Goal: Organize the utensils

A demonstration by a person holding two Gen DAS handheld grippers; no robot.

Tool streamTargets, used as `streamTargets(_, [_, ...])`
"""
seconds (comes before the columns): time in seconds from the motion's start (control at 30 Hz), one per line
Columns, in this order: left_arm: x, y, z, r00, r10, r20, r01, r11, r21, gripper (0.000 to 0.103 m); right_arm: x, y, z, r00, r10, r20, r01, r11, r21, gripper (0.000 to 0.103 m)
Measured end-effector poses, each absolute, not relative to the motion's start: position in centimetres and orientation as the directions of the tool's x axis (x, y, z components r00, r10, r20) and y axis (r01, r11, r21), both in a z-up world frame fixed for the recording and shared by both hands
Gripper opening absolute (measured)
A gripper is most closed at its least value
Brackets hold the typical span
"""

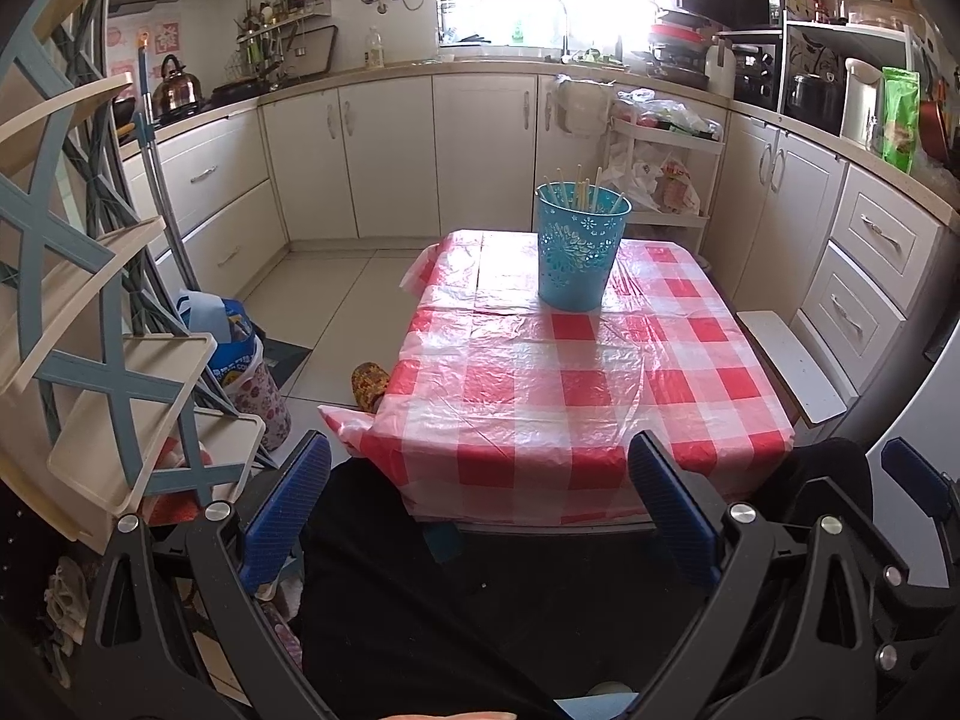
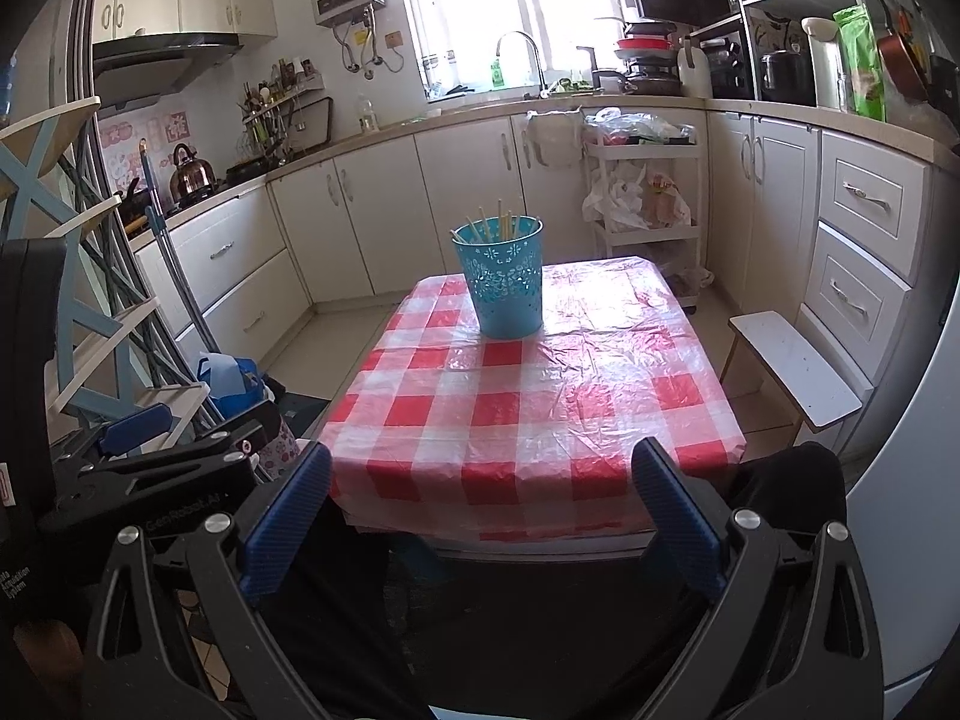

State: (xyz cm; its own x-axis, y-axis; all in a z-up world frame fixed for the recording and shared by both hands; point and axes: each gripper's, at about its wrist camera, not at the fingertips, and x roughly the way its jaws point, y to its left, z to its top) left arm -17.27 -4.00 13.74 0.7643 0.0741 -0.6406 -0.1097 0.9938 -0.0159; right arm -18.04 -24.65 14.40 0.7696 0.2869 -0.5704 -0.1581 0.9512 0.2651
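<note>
A blue perforated utensil holder stands upright at the far end of a table with a red and white checked plastic cloth. Several pale chopsticks stand inside it. The right wrist view shows the same holder, chopsticks and cloth. My left gripper is open and empty, held back from the table's near edge above dark trousers. My right gripper is open and empty, also short of the near edge. The left gripper also shows at the left of the right wrist view.
A blue and cream shelf rack stands close on the left, with bags on the floor beside it. A white stool sits right of the table. A white trolley and white cabinets stand behind.
</note>
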Motion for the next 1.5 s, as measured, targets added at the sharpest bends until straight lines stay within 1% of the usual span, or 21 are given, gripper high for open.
streamTargets(1.5, [-17.09, -3.96, 13.68, 0.764, 0.061, -0.642, -0.099, 0.995, -0.024, 0.095, -18.13, -24.41, 14.14, 0.768, 0.286, -0.574, -0.160, 0.952, 0.261, 0.096])
